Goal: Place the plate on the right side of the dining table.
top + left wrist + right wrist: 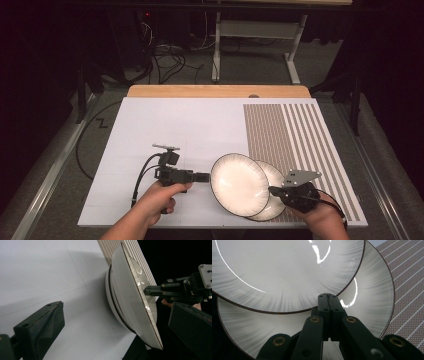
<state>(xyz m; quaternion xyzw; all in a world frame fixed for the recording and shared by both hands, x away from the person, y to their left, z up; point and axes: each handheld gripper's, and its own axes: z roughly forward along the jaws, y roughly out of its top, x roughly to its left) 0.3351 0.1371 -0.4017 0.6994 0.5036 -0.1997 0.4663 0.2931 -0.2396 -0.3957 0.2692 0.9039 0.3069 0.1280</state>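
Pinching the upper plate (239,183) at its rim, right gripper (274,190) tilts it; left gripper (205,177) jaws gape empty.

Black left claw (202,176) trailing black cables, right claw (273,190) – grey three-cornered plate, brass-coloured rivets

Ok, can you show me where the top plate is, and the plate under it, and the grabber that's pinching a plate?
top plate (239,184), high view, on the middle of its white face
bottom plate (276,175), high view, on its uncovered right part
right gripper (272,190), high view, at its jaw tips on the plate rim
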